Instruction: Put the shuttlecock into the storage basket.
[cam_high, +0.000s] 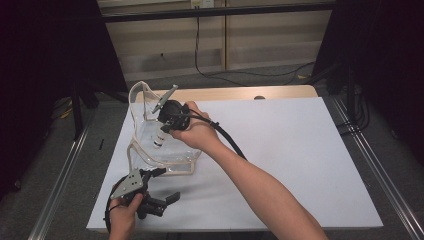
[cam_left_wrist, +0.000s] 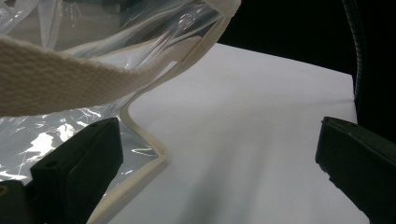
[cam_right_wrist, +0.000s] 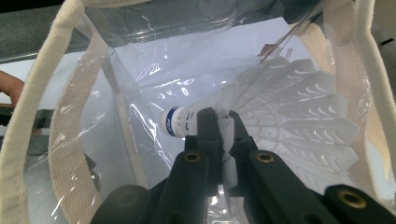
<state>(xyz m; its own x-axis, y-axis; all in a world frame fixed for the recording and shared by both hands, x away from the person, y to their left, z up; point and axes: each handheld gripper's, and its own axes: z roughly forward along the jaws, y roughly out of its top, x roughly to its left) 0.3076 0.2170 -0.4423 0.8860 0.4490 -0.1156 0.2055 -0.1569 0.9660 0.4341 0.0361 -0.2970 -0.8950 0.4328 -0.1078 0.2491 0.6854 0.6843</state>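
Observation:
A clear plastic bag (cam_high: 145, 145) with cream webbing trim and handles stands open on the white table top (cam_high: 290, 150). My right gripper (cam_high: 163, 129) reaches down into its mouth, shut on a white feather shuttlecock (cam_high: 159, 140). In the right gripper view the jaws (cam_right_wrist: 224, 122) pinch the shuttlecock (cam_right_wrist: 299, 112) just behind its cork, which has a blue band, inside the bag (cam_right_wrist: 28, 121). My left gripper (cam_high: 165, 185) rests open at the table's front left, beside the bag's near corner. Between its jaws (cam_left_wrist: 217, 158) lies bare table, with the bag's edge (cam_left_wrist: 144, 140) by the left jaw.
The white sheet covers a wooden table whose back edge (cam_high: 225, 93) shows. The right gripper's cable (cam_high: 230, 140) trails across the sheet. Metal rails (cam_high: 60, 175) run along both sides of the table, and dark curtains stand beyond. The person's right forearm (cam_high: 270, 195) crosses the front middle.

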